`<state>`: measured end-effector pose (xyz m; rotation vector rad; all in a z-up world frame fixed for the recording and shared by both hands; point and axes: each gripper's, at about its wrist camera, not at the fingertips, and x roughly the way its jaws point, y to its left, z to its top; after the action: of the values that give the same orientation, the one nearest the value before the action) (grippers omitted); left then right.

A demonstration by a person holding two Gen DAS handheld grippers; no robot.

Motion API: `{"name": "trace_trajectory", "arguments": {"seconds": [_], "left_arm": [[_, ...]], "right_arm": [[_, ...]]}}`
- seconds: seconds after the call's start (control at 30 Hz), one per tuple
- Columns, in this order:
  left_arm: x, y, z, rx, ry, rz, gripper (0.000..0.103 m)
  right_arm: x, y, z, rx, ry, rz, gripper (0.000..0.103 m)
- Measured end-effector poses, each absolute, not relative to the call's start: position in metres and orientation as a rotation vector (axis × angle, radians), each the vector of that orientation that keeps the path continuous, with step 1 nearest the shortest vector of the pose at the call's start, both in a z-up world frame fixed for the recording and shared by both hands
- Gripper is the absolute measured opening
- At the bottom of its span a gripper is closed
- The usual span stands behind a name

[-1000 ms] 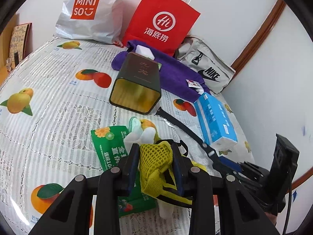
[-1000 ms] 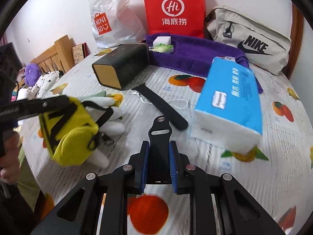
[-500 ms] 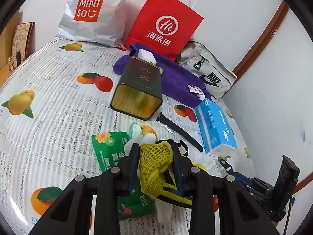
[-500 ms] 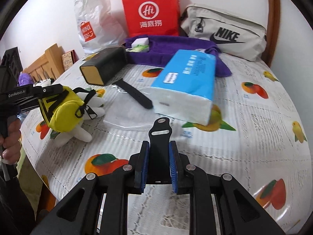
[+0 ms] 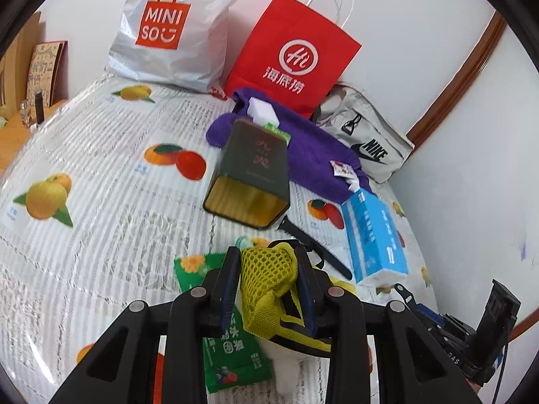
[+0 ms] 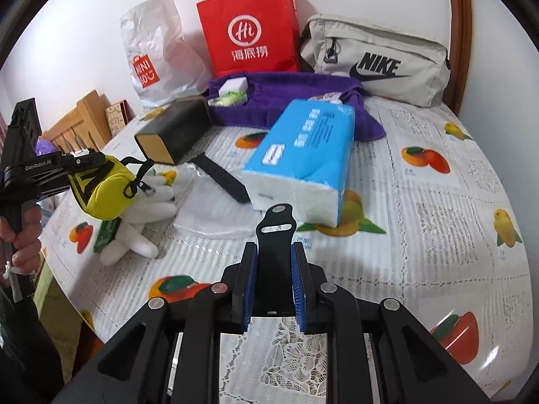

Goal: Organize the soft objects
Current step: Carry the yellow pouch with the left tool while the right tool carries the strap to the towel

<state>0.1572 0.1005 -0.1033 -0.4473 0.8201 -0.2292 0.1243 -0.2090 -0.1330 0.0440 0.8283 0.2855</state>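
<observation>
My left gripper [image 5: 267, 259] is shut on a yellow mesh pouch [image 5: 269, 279] with black straps and holds it above the table's near left part; the pouch also shows in the right wrist view [image 6: 104, 192]. Under it lie white gloves [image 6: 134, 232] and a green snack packet [image 5: 229, 357]. My right gripper [image 6: 275, 252] is shut on a black watch strap piece [image 6: 275, 245], lifted over the near table. The other black strap [image 6: 219, 176] lies beside a blue tissue pack [image 6: 303, 155].
A dark box [image 5: 251, 175] lies on its side mid-table. A purple towel [image 5: 313, 155], a red paper bag [image 5: 296, 54], a Miniso bag [image 5: 168, 30] and a Nike pouch [image 6: 377, 60] sit at the back. A clear plastic sheet [image 6: 215, 215] lies near the gloves.
My right gripper has drawn back toward the table's near edge with the strap piece. My left gripper has lifted and pulled back a little with the yellow pouch.
</observation>
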Motion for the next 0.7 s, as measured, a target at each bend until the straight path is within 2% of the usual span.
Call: {"name": "trace_trajectory", "arguments": {"seconds": [0.7], "left_arm": [[0.207,0.1,-0.053,-0.401,0.798,-0.208,0.03]], "right_arm": [[0.188,-0.208,-0.076,0.039,0.74,0.333,0.02]]}}
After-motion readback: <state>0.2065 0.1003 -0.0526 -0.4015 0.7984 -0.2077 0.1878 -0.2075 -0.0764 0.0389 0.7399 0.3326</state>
